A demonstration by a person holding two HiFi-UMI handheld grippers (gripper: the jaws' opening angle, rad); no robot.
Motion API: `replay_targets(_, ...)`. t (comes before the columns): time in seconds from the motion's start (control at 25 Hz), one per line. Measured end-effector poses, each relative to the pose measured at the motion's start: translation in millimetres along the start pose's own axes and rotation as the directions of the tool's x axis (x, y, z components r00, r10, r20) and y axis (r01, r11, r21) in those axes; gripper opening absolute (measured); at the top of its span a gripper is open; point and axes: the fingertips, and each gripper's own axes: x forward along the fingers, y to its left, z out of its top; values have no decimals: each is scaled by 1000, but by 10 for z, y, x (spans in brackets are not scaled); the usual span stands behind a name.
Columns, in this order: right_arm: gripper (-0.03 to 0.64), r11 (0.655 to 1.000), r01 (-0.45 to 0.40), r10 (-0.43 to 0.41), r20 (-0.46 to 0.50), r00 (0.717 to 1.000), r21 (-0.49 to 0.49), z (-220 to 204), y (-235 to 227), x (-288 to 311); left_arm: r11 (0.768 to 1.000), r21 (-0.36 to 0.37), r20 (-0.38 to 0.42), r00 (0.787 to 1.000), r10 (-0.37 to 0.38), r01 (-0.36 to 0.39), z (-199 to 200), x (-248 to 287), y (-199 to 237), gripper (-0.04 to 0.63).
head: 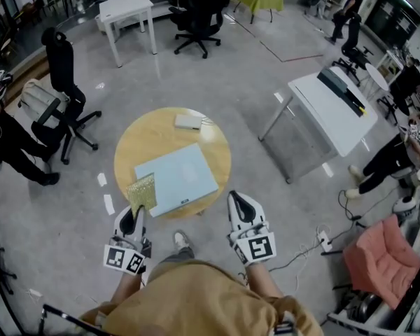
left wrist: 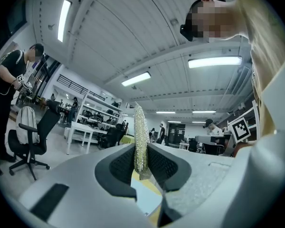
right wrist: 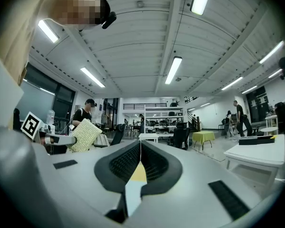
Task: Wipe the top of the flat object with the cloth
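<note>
My left gripper (head: 134,214) gripped the one cloth (head: 142,192) at the round table's (head: 136,142) near-left edge, beside the single blue flat object (head: 176,178) at its middle. Wiping not begun, I judged; next, lay the cloth down flat. One white box (head: 187,122) sat at the far edge. My right gripper (head: 239,203) was closed, empty.

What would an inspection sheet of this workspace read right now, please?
Surface: round wooden table.
Job's things: light-blue flat object lies on the table; yellow-green cloth is by its near-left corner.
Clutter: small pale box at the table's far side.
Grippers: left gripper shut on the cloth; right gripper shut, empty.
Cables: white cable with power strip on the floor, right.
Surroundings: office chair, white desk, people around.
</note>
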Motion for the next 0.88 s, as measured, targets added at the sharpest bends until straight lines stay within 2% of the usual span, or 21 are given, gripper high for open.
replay_targets(0.32,0,1000,9,-8,13,1000,-18,137,68,715,1000,-9,6,1000,-8,8,138,351,611,64)
replay_targets(0.52,0,1000,22,-22,22,1000,-8,108,88,956,1000,-2,14,1000,-18,18,184,560,917,64)
replay_targets(0.88,1,1000,19,-19,24,1000,-6,113,-26,1134,999,-27,16,1000,-16,17,148,712,966,64)
